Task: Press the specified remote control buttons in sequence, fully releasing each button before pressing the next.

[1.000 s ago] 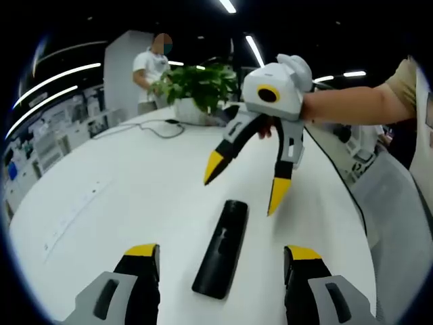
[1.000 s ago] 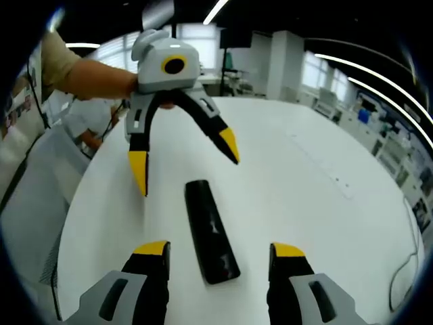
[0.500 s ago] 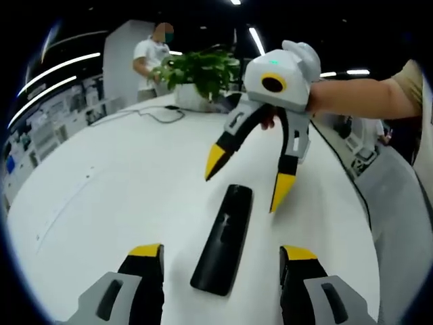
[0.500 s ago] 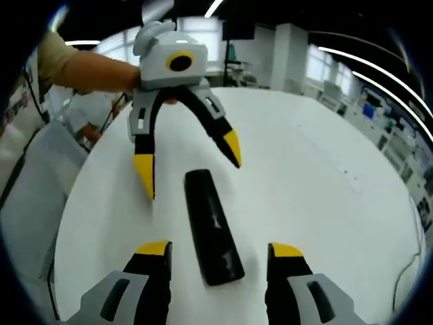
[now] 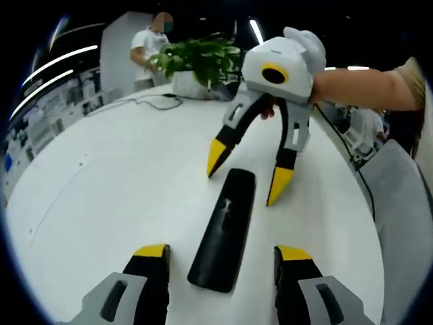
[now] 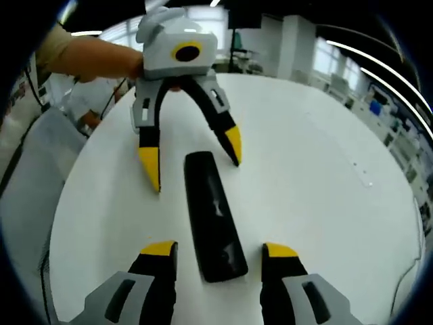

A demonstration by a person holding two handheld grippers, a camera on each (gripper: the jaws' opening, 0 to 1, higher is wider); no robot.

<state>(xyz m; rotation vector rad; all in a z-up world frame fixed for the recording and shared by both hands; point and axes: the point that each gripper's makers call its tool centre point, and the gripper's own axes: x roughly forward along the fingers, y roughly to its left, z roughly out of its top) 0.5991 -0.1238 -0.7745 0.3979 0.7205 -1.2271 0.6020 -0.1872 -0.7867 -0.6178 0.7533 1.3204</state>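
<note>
Only unlabelled black remote control (image 5: 224,230)

The white bench (image 5: 122,183) lay bare on both long sides of the black remote (image 5: 224,229), leaving open room to either flank. Each end of the remote was hemmed in: the left gripper (image 5: 220,255) stood spread wide at one end and the right gripper (image 6: 215,252) likewise at the other, fingers (image 5: 280,183) apart. At the bench's far edge a potted plant (image 5: 196,62) and a cable (image 5: 152,101) stood well apart from the remote.
</note>
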